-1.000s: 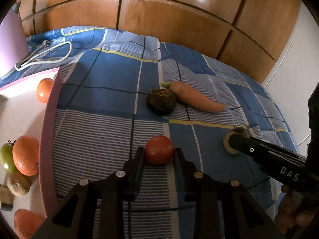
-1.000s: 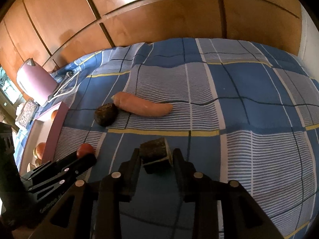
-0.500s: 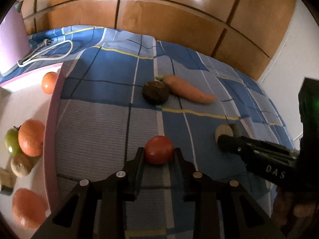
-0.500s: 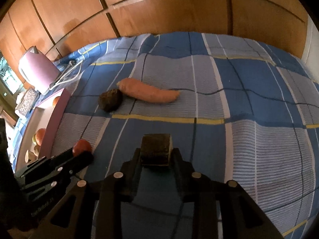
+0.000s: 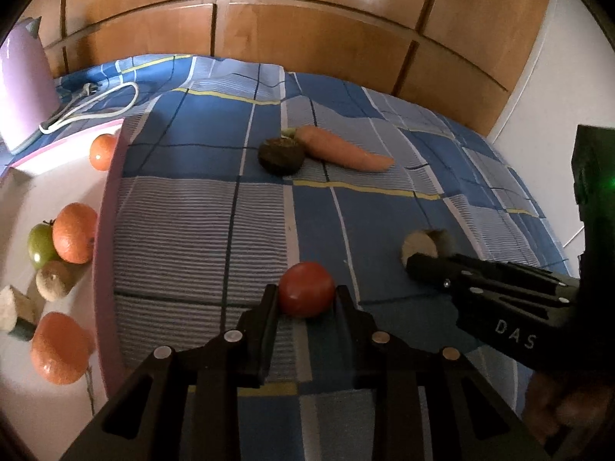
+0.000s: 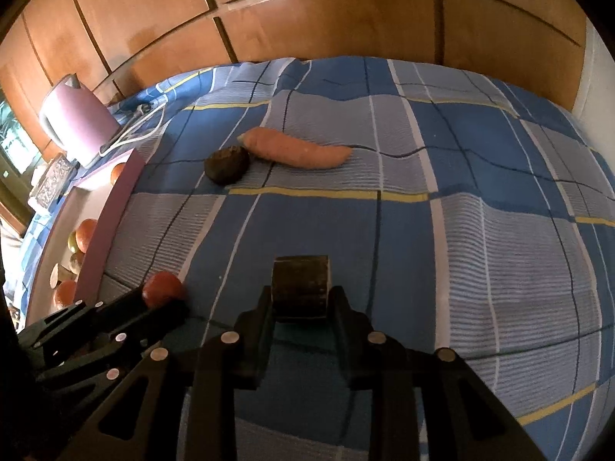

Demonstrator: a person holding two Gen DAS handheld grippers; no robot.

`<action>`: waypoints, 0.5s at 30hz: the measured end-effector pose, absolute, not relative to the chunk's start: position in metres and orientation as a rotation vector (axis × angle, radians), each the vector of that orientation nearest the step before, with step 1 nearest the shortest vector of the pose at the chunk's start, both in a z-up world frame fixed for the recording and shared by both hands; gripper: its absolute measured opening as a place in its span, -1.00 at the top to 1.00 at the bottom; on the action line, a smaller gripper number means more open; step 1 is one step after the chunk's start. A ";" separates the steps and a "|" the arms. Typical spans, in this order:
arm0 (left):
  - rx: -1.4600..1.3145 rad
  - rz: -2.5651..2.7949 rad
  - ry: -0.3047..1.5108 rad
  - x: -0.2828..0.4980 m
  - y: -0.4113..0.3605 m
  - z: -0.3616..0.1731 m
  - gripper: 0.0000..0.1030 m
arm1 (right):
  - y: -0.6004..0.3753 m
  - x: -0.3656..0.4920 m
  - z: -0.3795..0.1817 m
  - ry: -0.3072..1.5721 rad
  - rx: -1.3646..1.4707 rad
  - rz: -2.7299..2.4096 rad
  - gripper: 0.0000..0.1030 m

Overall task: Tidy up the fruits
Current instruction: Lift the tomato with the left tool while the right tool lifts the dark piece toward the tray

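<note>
- Pink tray [image 5: 109, 230], far left: oranges [image 5: 73, 232], a green apple [image 5: 40, 244] and cut pieces already in it.
- Left gripper [image 5: 305, 299] clamps a tomato [image 5: 306, 289] just right of the tray.
- Dark round item [image 5: 280, 155] touches carrot [image 5: 342, 150]; both remain on the checked cloth [image 5: 192, 223].
- Right gripper [image 6: 301, 299] pinches a dark cut chunk [image 6: 301, 286].
- Judged past halfway.

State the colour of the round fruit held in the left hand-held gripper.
Red; the fruit shows best in the left wrist view.
</note>
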State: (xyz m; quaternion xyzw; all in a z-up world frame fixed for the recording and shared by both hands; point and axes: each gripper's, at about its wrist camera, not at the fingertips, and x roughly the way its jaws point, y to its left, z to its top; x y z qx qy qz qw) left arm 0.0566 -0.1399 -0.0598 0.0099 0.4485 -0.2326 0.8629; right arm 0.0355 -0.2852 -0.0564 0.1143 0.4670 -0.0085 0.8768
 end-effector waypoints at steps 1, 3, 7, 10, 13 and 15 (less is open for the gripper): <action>0.018 -0.488 0.938 0.054 -0.139 -0.058 0.44 | -0.285 0.033 -0.056 0.977 0.239 -0.018 0.46; 0.016 -0.489 0.931 0.050 -0.138 -0.053 0.44 | -0.284 0.030 -0.057 0.980 0.233 -0.018 0.46; 0.012 -0.492 0.909 0.042 -0.135 -0.041 0.44 | -0.280 0.024 -0.058 0.988 0.218 -0.020 0.46; 0.014 -0.494 0.891 0.037 -0.132 -0.034 0.44 | -0.279 0.022 -0.059 0.987 0.207 -0.030 0.48; 0.011 -0.497 0.879 0.031 -0.128 -0.028 0.44 | -0.276 0.021 -0.059 0.987 0.184 -0.042 0.49; 0.006 -0.498 0.872 0.029 -0.125 -0.025 0.44 | -0.274 0.021 -0.059 0.987 0.176 -0.046 0.49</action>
